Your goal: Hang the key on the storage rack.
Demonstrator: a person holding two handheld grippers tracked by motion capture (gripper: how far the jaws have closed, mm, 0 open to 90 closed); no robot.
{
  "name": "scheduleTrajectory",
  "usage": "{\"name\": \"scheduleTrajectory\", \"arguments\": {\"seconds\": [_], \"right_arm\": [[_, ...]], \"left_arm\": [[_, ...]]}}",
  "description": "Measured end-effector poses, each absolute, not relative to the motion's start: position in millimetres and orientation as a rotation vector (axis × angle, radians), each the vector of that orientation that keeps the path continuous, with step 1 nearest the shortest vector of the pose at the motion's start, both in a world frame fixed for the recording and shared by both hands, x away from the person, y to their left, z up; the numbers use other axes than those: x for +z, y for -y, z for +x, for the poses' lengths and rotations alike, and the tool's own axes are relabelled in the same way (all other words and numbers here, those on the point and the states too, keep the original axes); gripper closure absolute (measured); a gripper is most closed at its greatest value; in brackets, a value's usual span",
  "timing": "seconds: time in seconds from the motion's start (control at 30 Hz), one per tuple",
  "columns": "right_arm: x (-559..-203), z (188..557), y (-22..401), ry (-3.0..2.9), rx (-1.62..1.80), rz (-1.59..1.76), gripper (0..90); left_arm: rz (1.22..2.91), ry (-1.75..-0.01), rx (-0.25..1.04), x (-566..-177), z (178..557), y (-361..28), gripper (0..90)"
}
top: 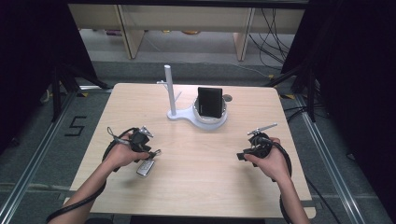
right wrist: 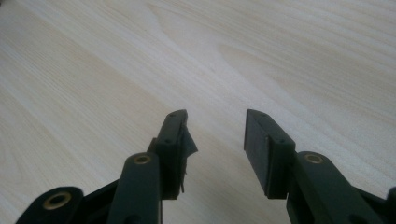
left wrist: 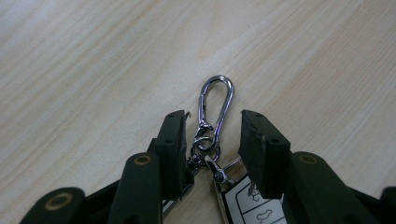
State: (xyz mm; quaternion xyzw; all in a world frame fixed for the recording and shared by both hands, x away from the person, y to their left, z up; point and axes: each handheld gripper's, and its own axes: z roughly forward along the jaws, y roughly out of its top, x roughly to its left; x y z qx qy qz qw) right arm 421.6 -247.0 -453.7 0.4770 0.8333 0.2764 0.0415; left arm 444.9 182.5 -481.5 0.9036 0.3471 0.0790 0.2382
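Note:
A silver car key fob (top: 145, 168) lies on the wooden table near its front left, with a metal carabiner clip (left wrist: 215, 100) on its ring. My left gripper (top: 152, 154) points down over the clip end. In the left gripper view the ring and clip lie between the jaws of that gripper (left wrist: 212, 119), and the pads stand apart from the metal, so it is open. The fob's button face (left wrist: 247, 205) peeks out under the right jaw. My right gripper (top: 242, 156) hovers at the front right; its jaws (right wrist: 215, 116) are open over bare wood.
A white stand with an upright post (top: 168, 91) stands at the back middle of the table (top: 196, 186). Its round dish (top: 219, 122) holds a black upright case (top: 209, 102). Cables trail from both grippers. Dark curtains flank the table.

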Motion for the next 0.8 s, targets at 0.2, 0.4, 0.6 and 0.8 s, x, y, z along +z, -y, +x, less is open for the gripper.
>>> {"name": "scheduleTrajectory", "arguments": {"seconds": [0.2, 0.4, 0.6, 0.8], "right_arm": [[-454.3, 421.7, 246.1, -2.557, 0.851, 1.454, 60.1], [-453.6, 421.5, 246.3, -2.556, 0.857, 1.459, 60.0], [-453.6, 421.3, 246.2, -2.560, 0.862, 1.451, 59.9], [-452.7, 420.0, 245.0, -2.568, 0.858, 1.475, 59.7]], "left_arm": [[2.523, -0.936, 0.241, -484.2, 447.0, -177.0, 61.5], [2.539, -0.924, 0.246, -485.7, 447.2, -173.1, 65.2], [2.545, -0.961, 0.224, -488.4, 448.7, -172.8, 69.2], [2.498, -1.061, 0.174, -488.2, 450.2, -173.8, 73.7]]}}
